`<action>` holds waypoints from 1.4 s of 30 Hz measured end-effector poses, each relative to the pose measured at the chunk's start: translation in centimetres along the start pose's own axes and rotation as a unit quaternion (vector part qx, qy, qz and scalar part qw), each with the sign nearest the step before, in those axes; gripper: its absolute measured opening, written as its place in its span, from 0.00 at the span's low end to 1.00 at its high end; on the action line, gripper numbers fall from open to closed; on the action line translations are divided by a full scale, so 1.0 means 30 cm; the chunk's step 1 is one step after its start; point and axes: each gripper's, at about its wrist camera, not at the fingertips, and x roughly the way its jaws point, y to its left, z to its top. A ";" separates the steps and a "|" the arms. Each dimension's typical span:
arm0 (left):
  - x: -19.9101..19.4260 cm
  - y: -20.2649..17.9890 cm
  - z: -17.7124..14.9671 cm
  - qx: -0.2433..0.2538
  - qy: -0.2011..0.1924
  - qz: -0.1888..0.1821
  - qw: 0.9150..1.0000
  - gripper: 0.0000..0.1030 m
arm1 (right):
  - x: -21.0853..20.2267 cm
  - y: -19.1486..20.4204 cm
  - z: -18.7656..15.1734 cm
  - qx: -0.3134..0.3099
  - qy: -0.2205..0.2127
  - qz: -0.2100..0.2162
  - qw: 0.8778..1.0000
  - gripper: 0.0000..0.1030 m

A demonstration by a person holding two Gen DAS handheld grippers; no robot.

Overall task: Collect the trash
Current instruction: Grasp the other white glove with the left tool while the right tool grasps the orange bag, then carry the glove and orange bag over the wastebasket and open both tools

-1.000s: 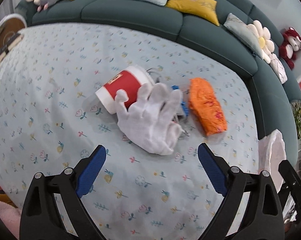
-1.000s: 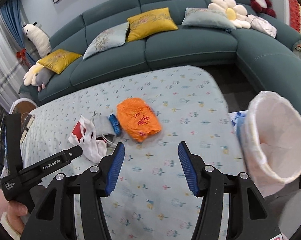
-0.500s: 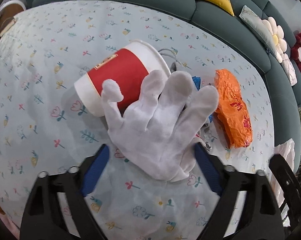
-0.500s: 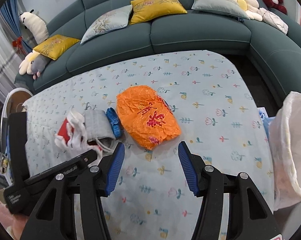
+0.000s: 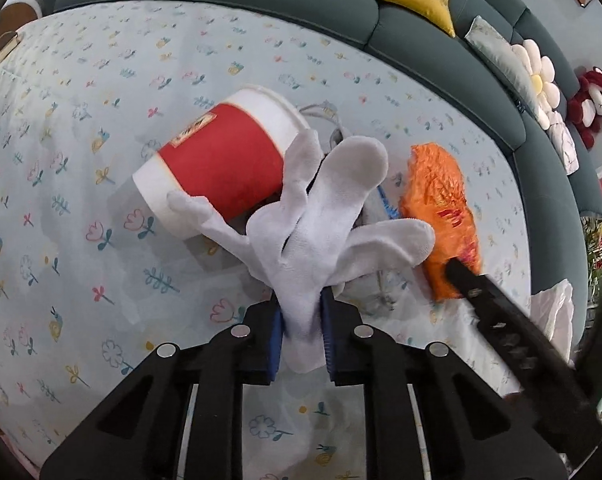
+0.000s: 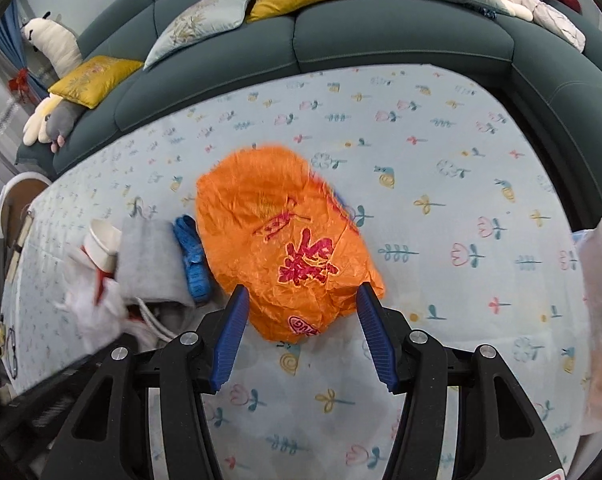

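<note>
A white glove [image 5: 321,216] lies over a tipped red and white paper cup [image 5: 225,160] on the flowered tablecloth. My left gripper [image 5: 301,332] is closing, and its blue pads pinch the glove's cuff, which bunches between them. To the right lies a crumpled orange plastic bag [image 5: 437,192]. In the right wrist view my right gripper [image 6: 301,320] is closing slowly. The near end of the orange bag [image 6: 281,232] sits between its pads, and I see no squeeze on it. One black finger of the right gripper [image 5: 501,320] crosses the left wrist view.
A grey pouch [image 6: 149,264] with white cord and a blue strip [image 6: 191,256] lie between cup and orange bag. A white bin liner [image 6: 601,320] stands off the table's right edge. A teal sofa [image 6: 381,40] with cushions curves round the far side.
My left gripper came down over the glove and closed from wide open onto its cuff. My right gripper moved forward and down until the orange bag's near end lay between its fingers.
</note>
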 end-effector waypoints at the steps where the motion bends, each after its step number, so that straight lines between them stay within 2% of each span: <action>1: -0.010 -0.007 0.008 0.003 -0.004 -0.001 1.000 0.16 | 0.005 0.000 -0.001 -0.002 -0.001 -0.001 1.000 0.45; 2: -0.015 -0.014 0.014 0.005 -0.006 -0.004 1.000 0.16 | 0.013 0.001 -0.006 -0.006 0.002 -0.004 1.000 0.35; 6: -0.022 -0.045 0.022 0.012 -0.009 -0.007 1.000 0.15 | 0.018 -0.009 -0.027 -0.010 0.010 0.004 1.000 0.17; 8: -0.024 -0.063 0.019 0.017 -0.009 -0.007 1.000 0.15 | 0.009 -0.016 -0.039 -0.010 0.013 0.004 1.000 0.14; 16: -0.090 -0.153 -0.018 0.046 -0.017 -0.013 0.999 0.14 | -0.124 -0.076 -0.096 0.000 -0.006 0.012 1.000 0.13; 26: -0.231 -0.357 -0.097 0.093 -0.039 -0.039 0.994 0.14 | -0.390 -0.217 -0.141 0.031 -0.058 0.012 0.998 0.13; 35: -0.343 -0.592 -0.203 0.157 -0.054 -0.061 0.984 0.14 | -0.628 -0.397 -0.167 0.068 -0.118 0.001 0.991 0.13; 42: -0.387 -0.783 -0.299 0.211 -0.059 -0.082 0.972 0.14 | -0.767 -0.574 -0.217 0.103 -0.153 -0.021 0.983 0.13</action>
